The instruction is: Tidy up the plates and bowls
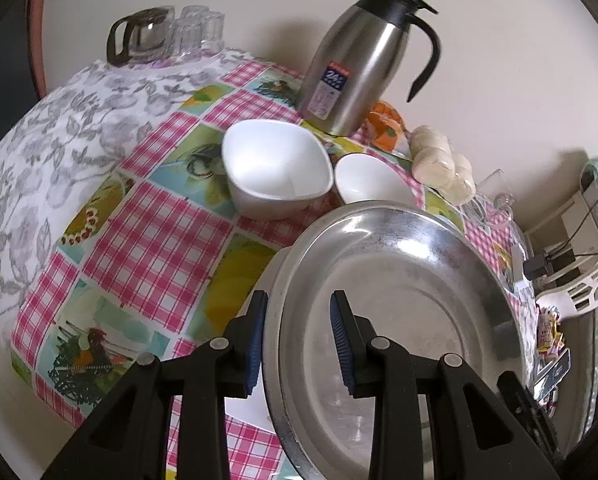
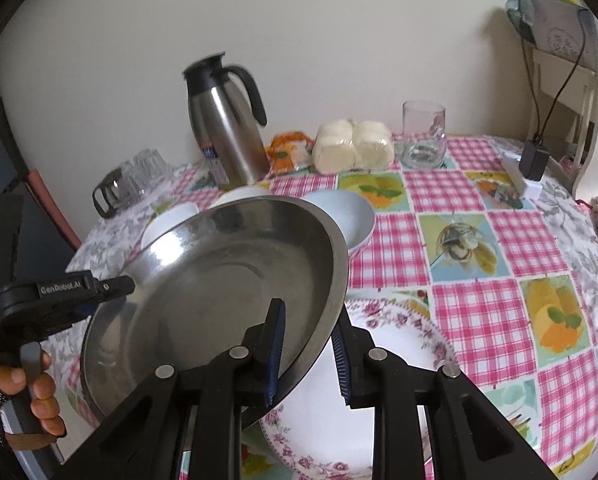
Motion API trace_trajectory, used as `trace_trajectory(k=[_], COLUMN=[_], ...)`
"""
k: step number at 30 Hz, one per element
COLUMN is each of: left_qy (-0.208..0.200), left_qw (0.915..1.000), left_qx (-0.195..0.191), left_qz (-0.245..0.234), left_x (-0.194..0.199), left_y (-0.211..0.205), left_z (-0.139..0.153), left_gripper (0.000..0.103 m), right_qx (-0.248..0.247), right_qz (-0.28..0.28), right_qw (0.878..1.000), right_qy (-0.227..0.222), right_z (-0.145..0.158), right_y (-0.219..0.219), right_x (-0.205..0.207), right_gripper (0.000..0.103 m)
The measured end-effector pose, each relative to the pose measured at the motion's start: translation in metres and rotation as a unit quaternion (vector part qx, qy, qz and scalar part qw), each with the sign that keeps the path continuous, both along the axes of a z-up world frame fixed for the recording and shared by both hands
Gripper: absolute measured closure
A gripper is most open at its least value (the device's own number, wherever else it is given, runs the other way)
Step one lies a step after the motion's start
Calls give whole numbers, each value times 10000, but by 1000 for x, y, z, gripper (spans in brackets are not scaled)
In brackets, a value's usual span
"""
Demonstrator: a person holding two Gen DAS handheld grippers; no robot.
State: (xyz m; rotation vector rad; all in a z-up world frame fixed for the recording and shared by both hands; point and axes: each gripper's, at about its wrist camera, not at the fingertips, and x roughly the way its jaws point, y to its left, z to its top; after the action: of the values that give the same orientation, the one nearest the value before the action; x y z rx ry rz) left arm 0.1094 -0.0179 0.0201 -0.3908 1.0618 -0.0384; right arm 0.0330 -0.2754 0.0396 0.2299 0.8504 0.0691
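Observation:
A large steel plate (image 1: 399, 300) (image 2: 227, 280) is held tilted above the table by both grippers. My left gripper (image 1: 299, 340) straddles its left rim, one finger inside and one outside; it also shows in the right wrist view (image 2: 111, 286). My right gripper (image 2: 309, 350) straddles the plate's right rim. Under it lies a white plate with a pink floral rim (image 2: 383, 380). A squarish white bowl (image 1: 275, 168) and a round white bowl (image 1: 373, 182) sit behind the steel plate. A pale shallow bowl (image 2: 351, 216) sits to its right.
A steel thermos jug (image 1: 355, 64) (image 2: 227, 128) stands at the back by the wall. Upturned glasses (image 1: 195, 32) and a glass pot (image 1: 139, 36) are far left. Wrapped buns (image 2: 353, 146), an orange packet (image 2: 289, 150) and a glass mug (image 2: 423, 136) line the back. A white chair (image 2: 595, 100) stands right.

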Motion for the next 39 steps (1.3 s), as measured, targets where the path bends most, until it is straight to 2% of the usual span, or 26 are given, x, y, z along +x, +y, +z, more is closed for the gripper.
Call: trace_trajectory(k=[10,21,39], left_qy=[314,511,568], left_qw=[9994,9985,9974], left_qx=[41,65,277], left_qz=[114,197,350], left_x=[4,8,1], left_y=[11,16,26], left_z=[-16,-29,-28], left_gripper=[71,71,69], right_qx=[-185,-395,-645], right_qz=[166,243,463], right_qw=[9986,9963,9933], right_qy=[460,727,844], right_z=[-20,-37,-43], right_y=[18,29,48], right_x=[9,16,18], right_gripper=[77,74,74])
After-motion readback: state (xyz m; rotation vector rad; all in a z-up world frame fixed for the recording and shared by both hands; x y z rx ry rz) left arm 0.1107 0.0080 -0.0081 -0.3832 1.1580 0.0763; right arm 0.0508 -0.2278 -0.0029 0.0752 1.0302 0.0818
